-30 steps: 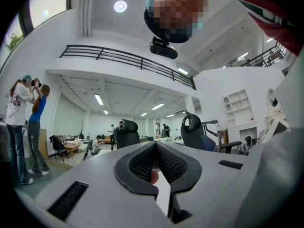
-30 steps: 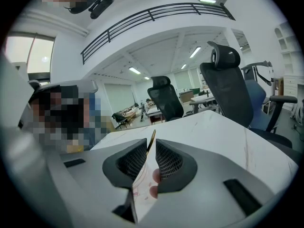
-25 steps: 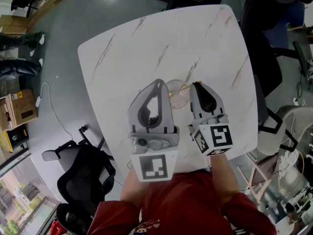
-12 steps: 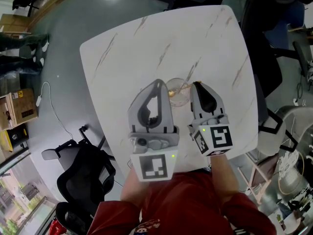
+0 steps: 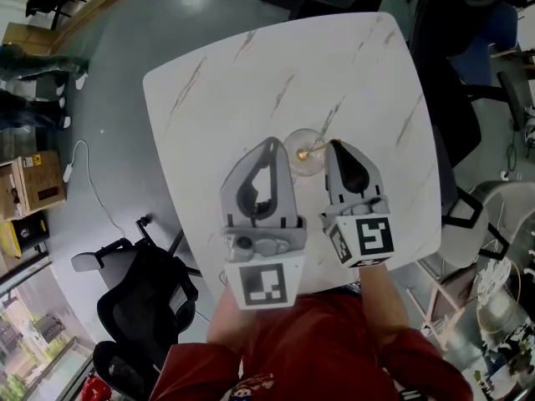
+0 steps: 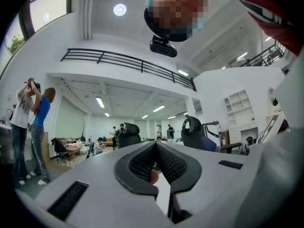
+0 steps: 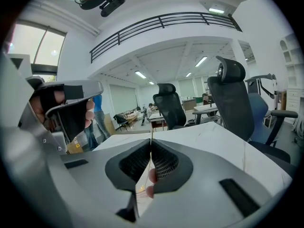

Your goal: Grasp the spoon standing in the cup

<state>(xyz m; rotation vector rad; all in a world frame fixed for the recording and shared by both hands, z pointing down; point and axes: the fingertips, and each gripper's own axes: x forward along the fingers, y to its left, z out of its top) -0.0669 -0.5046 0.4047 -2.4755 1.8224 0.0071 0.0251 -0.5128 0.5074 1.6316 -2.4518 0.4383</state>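
At the bottom of the head view are the person's red sleeves (image 5: 322,353). Just above them are the two marker cubes, which are part of the grippers.

The left gripper (image 5: 274,140) is in the lower middle of the frame and points up the picture. In the left gripper view its two jaws are closed together at the tips and no object is between them. This gripper is just beside the cup, on its left side. I cannot tell if it touches the glass.

The right gripper (image 5: 335,145) is next to it on the right side. In the right gripper view its jaws are pressed together on a thin golden handle, which comes out above the tips. This is the spoon (image 5: 313,149).

Between the tips of the two grippers, near the centre of the frame, stands the cup (image 5: 304,168). It is of clear glass and it is upright. The lower end of the spoon is inside it, and the handle leans to the right, over the rim, into the jaws of the right gripper. If there is something more in the cup, I cannot tell.

The cup stands on a white marble table (image 5: 251,65), which fills the upper middle of the frame. A black office chair (image 5: 142,303) is on the grey floor at the lower left, and a cardboard box (image 5: 33,182) lies at the left edge.
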